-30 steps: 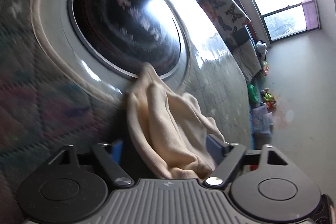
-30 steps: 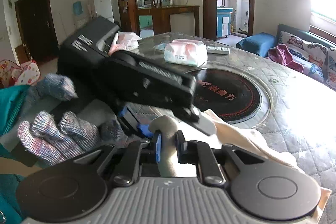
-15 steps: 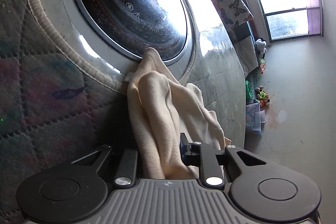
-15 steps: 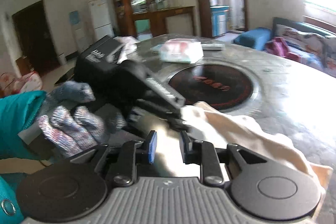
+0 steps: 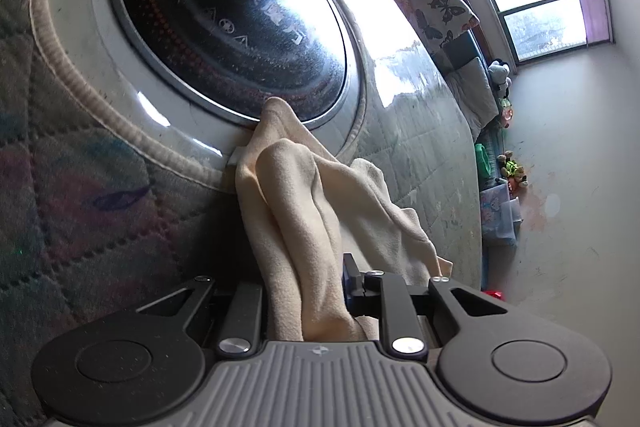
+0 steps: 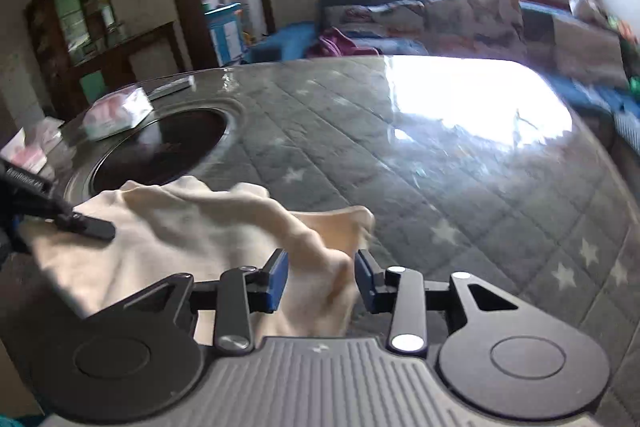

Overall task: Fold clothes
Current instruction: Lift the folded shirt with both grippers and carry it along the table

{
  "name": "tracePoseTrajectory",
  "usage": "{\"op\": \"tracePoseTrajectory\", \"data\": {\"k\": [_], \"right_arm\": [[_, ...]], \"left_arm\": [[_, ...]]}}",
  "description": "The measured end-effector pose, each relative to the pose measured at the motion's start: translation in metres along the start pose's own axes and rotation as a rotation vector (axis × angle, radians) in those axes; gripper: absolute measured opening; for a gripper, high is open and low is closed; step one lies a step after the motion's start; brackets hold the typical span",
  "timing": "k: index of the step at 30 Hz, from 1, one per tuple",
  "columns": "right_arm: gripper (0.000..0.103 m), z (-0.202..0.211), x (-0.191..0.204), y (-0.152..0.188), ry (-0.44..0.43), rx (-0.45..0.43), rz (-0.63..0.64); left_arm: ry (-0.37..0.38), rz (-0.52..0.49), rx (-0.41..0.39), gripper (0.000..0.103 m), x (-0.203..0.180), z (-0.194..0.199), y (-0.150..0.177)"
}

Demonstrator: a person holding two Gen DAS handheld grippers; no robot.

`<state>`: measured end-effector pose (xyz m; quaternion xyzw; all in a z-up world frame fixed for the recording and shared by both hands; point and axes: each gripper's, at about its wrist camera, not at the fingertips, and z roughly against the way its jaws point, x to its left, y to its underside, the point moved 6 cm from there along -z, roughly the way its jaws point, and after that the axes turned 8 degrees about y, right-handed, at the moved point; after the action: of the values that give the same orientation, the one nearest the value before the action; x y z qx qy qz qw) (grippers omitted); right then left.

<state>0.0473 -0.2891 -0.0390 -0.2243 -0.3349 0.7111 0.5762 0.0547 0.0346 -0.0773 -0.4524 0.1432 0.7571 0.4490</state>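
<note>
Cream cloth (image 5: 304,227) is lying bunched in soft, thick folds on the quilted worktop (image 6: 440,163), its far tip touching the rim of the round black glass hob (image 5: 224,23). Writing on the hob is showing "Mr." plus characters I cannot read. Long axis is running from the left gripper (image 5: 304,279) toward the hob. Left fingers are pinching a fold of cloth. Right gripper (image 6: 320,279) fingers are standing spread around a raised fold.
</note>
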Motion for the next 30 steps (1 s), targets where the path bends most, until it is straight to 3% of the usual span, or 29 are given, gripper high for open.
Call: {"op": "tracePoseTrajectory", "data": {"k": [7,8,10,13,20,30], "right_arm": [[0.039,-0.017,-0.014,0.010,-0.022,0.004,-0.077],[0.036,-0.016,-0.013,0.010,-0.030,0.001,-0.086],[0.017,-0.018,-0.009,0.009,-0.044,0.001,-0.096],[0.011,-0.014,-0.007,0.008,-0.050,-0.015,-0.125],[0.010,0.026,-0.015,-0.005,0.010,-0.110,-0.107],[0.010,0.072,-0.060,-0.029,0.170,-0.212,-0.100]], "left_arm": [[-0.018,-0.030,-0.004,0.021,-0.005,-0.002,0.001],[-0.023,-0.038,-0.004,0.021,-0.005,-0.002,0.001],[-0.035,-0.056,-0.003,0.021,-0.007,-0.002,0.001],[-0.052,-0.094,-0.001,0.020,-0.014,-0.004,0.001],[-0.031,-0.205,0.016,0.017,-0.044,-0.012,0.004],[0.036,-0.327,0.083,0.017,-0.107,-0.067,0.019]]}}
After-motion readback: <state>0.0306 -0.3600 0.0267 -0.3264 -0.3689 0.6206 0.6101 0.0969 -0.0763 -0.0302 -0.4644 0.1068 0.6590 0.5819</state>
